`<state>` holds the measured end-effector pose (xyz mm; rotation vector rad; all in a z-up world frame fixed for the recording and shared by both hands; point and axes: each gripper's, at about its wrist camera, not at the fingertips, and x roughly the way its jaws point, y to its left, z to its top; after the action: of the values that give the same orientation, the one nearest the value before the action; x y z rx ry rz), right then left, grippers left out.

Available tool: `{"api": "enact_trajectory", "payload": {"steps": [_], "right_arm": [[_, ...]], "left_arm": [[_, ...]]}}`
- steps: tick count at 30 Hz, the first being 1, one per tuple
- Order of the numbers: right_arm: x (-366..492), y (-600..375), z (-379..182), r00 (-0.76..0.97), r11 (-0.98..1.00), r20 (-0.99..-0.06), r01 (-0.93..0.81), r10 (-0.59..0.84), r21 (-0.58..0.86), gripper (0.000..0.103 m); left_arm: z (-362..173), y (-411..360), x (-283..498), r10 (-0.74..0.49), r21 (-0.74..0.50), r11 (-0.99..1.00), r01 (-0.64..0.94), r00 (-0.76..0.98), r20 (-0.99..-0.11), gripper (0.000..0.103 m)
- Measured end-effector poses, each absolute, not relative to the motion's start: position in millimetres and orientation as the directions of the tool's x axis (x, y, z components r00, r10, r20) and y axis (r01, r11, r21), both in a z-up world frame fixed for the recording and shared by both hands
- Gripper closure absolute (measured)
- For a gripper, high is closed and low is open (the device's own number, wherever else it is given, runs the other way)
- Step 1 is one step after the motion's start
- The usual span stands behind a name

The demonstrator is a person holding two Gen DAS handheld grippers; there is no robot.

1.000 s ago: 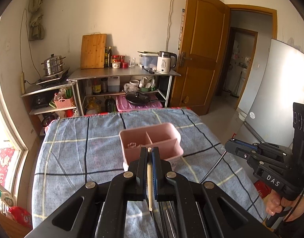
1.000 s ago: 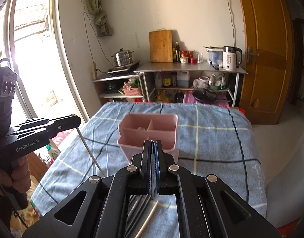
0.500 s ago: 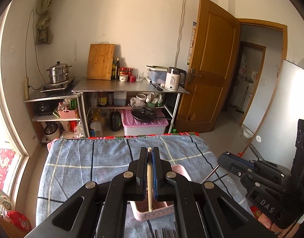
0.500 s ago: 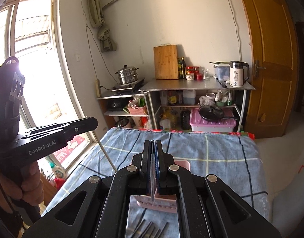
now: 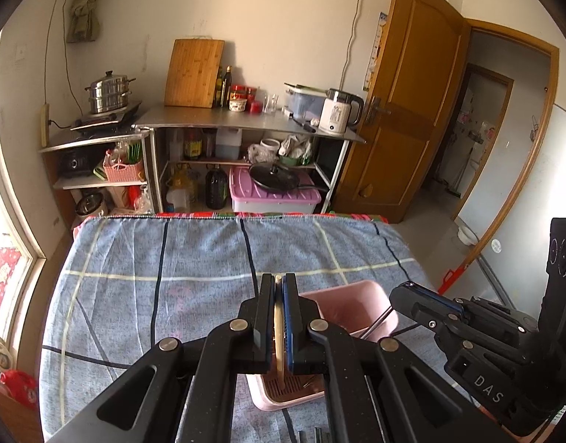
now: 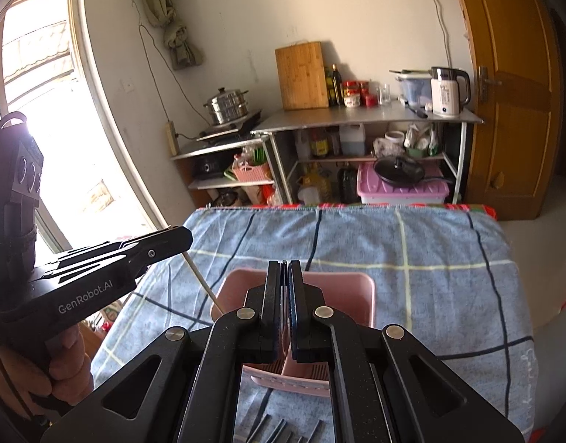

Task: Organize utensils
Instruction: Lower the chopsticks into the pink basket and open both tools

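Since a second ago both my hands have moved forward, so the pink plastic divided holder (image 5: 351, 301), then ahead of the fingers, now sits beneath them at lower centre on the blue checked bench (image 5: 153, 258). My left hand-held gripper (image 5: 279, 280) is clamped on a pale wooden chopstick (image 5: 279, 332) whose tip points into the holder's slotted floor. At the right of the frame, my right hand-held gripper (image 5: 404, 291) is clamped on a thin grey metal stick (image 5: 375, 323) that slants toward the rim. I judge both are ready to release. The holder stands upright and looks nearly empty.
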<state>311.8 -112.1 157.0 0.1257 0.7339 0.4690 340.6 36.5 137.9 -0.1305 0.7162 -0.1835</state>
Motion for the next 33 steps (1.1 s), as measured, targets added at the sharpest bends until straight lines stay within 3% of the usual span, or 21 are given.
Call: {"api": "enact_trajectory", "payload": {"steps": [6, 10, 14, 22, 33], "right_arm": [[318, -113, 139, 0.608, 0.886, -0.648, -0.369, 0.458, 0.280, 0.099], [315, -117, 143, 0.619, 0.886, -0.637, -0.374, 0.458, 0.273, 0.091], [308, -125, 152, 0.640, 0.890, -0.621, -0.367, 0.452, 0.271, 0.090], [259, -149, 163, 0.685, 0.892, -0.572, -0.364, 0.452, 0.269, 0.089], [174, -171, 147, 0.695, 0.899, -0.571, -0.356, 0.437, 0.255, 0.089]], "left_arm": [[122, 42, 346, -0.196, -0.186, 0.978, 0.096, 0.736, -0.648, 0.097], [127, 47, 340, -0.190, -0.194, 0.977, 0.086, 0.759, -0.623, 0.088], [140, 52, 326, -0.184, -0.193, 0.978, 0.084, 0.785, -0.591, 0.085], [151, 56, 261, -0.189, -0.200, 0.975, 0.096, 0.831, -0.523, 0.084], [122, 37, 158, -0.215, -0.187, 0.973, 0.137, 0.833, -0.510, 0.084]]}}
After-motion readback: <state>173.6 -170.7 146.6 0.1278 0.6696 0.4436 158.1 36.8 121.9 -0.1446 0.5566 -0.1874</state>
